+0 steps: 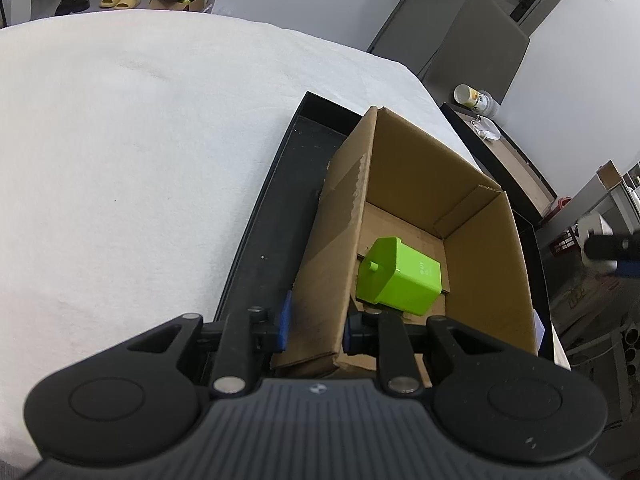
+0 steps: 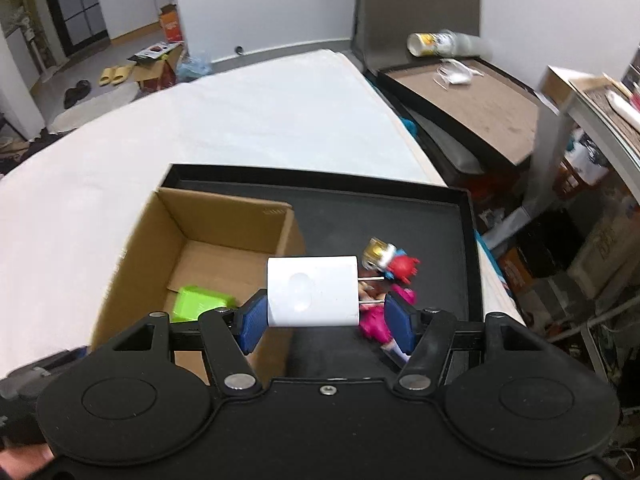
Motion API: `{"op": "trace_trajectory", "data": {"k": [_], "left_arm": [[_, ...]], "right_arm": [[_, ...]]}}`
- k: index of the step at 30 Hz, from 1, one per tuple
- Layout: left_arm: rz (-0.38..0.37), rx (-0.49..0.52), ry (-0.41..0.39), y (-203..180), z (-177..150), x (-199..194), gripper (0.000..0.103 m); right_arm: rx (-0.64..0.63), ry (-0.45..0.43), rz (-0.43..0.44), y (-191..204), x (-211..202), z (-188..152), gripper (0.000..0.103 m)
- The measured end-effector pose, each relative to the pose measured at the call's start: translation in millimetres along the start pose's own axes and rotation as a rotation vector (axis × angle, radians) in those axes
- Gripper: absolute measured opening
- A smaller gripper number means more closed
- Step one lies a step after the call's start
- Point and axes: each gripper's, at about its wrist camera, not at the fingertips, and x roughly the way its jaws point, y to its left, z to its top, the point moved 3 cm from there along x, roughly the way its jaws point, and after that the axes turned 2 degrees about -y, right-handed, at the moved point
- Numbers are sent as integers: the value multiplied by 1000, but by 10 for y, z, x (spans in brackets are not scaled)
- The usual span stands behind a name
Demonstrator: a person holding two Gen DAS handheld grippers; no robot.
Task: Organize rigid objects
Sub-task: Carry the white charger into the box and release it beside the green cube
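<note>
The cardboard box [image 1: 408,216] is plain brown. Inside the box lies a lime-green block [image 1: 398,276]. The box stands in a black tray [image 2: 400,208] on a white cloth [image 1: 140,140]. Beside the box, blue pads [image 2: 253,320] flank a white block [image 2: 312,292]; a pink-and-red figurine [image 2: 394,280] lies beyond.

A: Right gripper [image 2: 325,322] noted; a white block [image 2: 313,291] is held between its blue pads [image 2: 251,322]; it is seen above the black tray [image 2: 466,240].

B: Cardboard box [image 2: 140,240] recorded in the tray at left; green block [image 2: 200,302] lying inside; toy figure [image 2: 390,280] on the tray floor, beside the box.
</note>
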Motion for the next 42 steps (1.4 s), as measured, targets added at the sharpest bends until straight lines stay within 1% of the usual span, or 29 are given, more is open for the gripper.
{"op": "trace_trajectory", "data": {"k": [5, 14, 20, 31, 42], "left_arm": [[-9, -13, 5, 21, 12, -4, 22], [-17, -18, 10, 25, 21, -1, 22], [-30, -49, 23, 53, 35, 11, 22], [-41, -56, 33, 68, 51, -21, 24], [-56, -66, 35, 91, 70, -63, 27]], "right_arm": [[-35, -6, 30, 233, 19, 86, 60], [-63, 26, 58, 565, 213, 116, 60], [-76, 50, 63, 702, 353, 100, 60], [-95, 83, 84, 919, 542, 75, 60], [-107, 85, 104, 1105, 659, 62, 61]]}}
